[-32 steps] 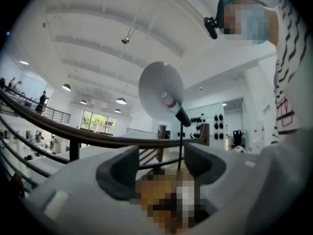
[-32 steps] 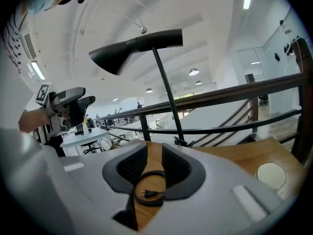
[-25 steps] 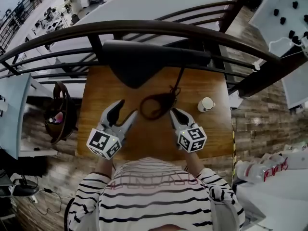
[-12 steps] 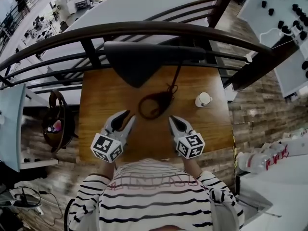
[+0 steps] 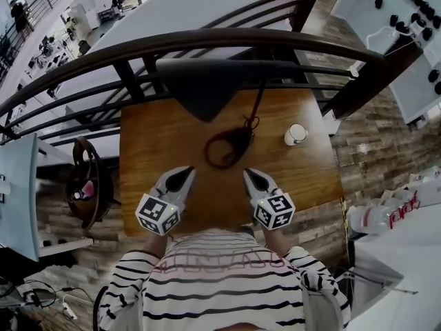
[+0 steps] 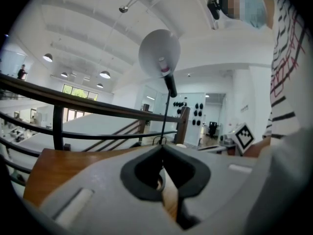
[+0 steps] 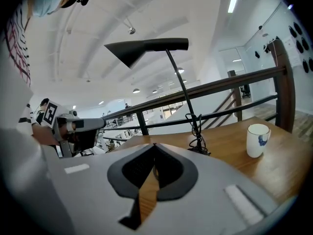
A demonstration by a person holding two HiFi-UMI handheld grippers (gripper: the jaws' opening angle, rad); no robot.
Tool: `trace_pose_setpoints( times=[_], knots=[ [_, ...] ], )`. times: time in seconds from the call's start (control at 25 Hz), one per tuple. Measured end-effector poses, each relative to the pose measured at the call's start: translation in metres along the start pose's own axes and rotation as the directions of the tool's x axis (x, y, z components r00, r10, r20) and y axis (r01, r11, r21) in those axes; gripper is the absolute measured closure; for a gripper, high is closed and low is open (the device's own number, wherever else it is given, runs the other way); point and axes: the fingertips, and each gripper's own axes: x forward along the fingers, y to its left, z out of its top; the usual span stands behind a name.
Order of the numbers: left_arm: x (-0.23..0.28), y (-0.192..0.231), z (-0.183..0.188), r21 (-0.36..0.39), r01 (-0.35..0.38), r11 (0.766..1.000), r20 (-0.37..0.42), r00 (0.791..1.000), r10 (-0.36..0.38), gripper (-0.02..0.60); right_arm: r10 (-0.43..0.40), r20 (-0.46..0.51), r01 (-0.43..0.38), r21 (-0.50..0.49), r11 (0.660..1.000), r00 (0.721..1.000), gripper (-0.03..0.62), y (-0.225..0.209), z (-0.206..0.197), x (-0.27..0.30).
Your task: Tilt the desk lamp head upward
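Left tool (image 5: 188, 172) and right tool (image 5: 247, 174), both closed empty, face black cone-shaded desk lamp (image 5: 207, 81).

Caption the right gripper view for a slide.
Shut, empty right gripper faces a black desk lamp and white cup on wooden table.

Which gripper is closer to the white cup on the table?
Right. The right gripper sits nearer the person than the white cup; the left gripper sits beside it, on the side away from the cup.
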Motion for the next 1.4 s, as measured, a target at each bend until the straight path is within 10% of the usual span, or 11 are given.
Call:
trace_pose_setpoints(
  times=[1.4],
  knots=[
    [-0.008,0.000,-0.021,-0.033,0.135,0.990,-0.055,0.989,-0.137,0.577,-0.066,-0.010,0.065,-0.073,0.995,0.998,0.594,0.034,-0.006,0.000]
  ],
)
